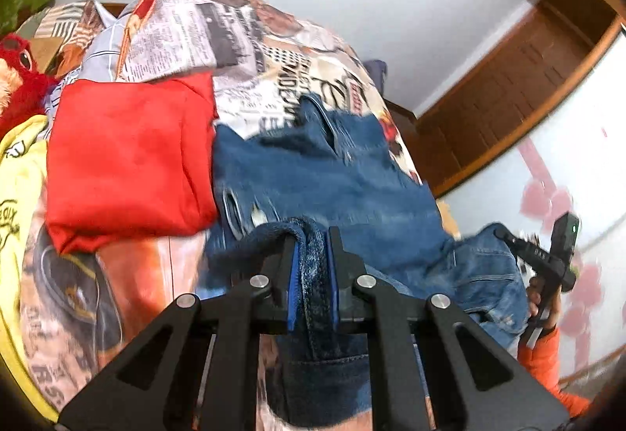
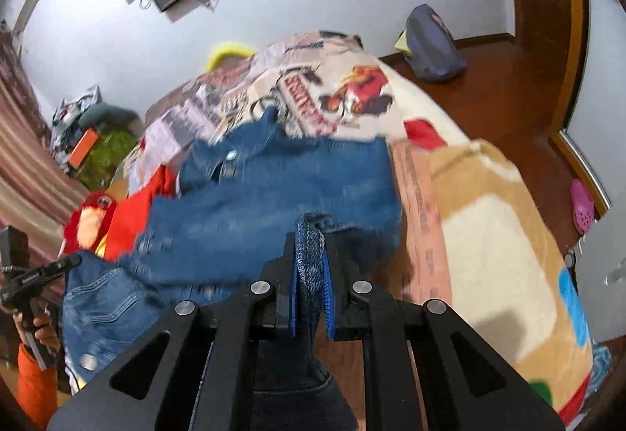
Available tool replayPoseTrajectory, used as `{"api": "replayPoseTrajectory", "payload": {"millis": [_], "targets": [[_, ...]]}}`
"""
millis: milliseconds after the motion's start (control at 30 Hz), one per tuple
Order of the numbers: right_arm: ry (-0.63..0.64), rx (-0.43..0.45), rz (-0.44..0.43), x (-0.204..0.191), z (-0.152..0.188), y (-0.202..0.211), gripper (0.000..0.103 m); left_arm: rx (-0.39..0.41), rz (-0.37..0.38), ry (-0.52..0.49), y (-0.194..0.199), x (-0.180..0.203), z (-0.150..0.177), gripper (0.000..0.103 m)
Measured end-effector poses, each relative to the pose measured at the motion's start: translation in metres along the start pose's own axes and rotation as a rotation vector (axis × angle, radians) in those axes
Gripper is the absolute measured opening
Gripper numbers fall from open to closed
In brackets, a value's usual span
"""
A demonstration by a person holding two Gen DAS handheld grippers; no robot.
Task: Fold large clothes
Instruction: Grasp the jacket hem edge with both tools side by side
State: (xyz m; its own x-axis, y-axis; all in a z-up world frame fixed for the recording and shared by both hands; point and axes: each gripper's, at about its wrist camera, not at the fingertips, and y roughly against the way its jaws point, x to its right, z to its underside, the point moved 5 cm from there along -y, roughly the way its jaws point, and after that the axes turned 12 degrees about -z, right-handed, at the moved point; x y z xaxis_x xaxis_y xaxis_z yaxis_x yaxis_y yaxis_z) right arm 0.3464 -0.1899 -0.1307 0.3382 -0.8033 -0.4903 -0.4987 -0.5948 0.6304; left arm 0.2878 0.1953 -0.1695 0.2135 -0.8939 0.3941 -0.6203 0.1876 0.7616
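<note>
A blue denim garment point(image 1: 344, 188) lies spread on a bed with a newspaper-print cover point(image 1: 250, 39). My left gripper point(image 1: 311, 235) is shut on a folded denim edge, which hangs down between its blue pads. In the right wrist view the same denim garment point(image 2: 281, 188) stretches across the bed, and my right gripper point(image 2: 309, 231) is shut on another thick edge of it. Each view shows the other gripper at the side: the right gripper point(image 1: 504, 235) holding denim at the right, and the left one point(image 2: 74, 260) at the left, held by a hand in an orange sleeve.
A folded red garment point(image 1: 129, 161) lies left of the denim, with a yellow garment point(image 1: 19, 176) and a red plush toy point(image 1: 19, 78) beyond it. A tan and cream blanket point(image 2: 489, 219) covers the bed's right side. A grey-blue bag point(image 2: 430, 43) sits on the wooden floor.
</note>
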Motion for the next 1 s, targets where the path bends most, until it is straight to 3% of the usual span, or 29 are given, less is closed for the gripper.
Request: {"api": "replayPoseTrajectory", "payload": {"millis": [233, 367, 533, 800, 867, 1000], "targets": [[-0.022, -0.007, 0.087, 0.027, -0.037, -0.053, 0.01, -0.028, -0.116, 0.038, -0.069, -0.011, -0.039, 0.012], [-0.074, -0.077, 0.134, 0.057, -0.032, -0.095, 0.01, -0.091, -0.16, 0.038, -0.115, -0.022, -0.04, 0.013], [-0.096, -0.132, 0.156, 0.081, -0.017, -0.127, 0.011, -0.125, -0.193, -0.002, -0.142, -0.029, -0.03, 0.017], [-0.004, -0.182, 0.23, 0.063, -0.018, -0.118, 0.017, -0.095, -0.283, -0.151, -0.12, -0.012, -0.028, 0.019], [-0.027, -0.176, 0.223, 0.06, -0.02, -0.107, 0.022, -0.066, -0.303, -0.2, -0.107, -0.006, -0.028, 0.02], [-0.006, -0.108, 0.204, 0.045, -0.024, -0.074, 0.044, -0.01, -0.333, -0.265, -0.073, 0.003, -0.025, 0.021]]}}
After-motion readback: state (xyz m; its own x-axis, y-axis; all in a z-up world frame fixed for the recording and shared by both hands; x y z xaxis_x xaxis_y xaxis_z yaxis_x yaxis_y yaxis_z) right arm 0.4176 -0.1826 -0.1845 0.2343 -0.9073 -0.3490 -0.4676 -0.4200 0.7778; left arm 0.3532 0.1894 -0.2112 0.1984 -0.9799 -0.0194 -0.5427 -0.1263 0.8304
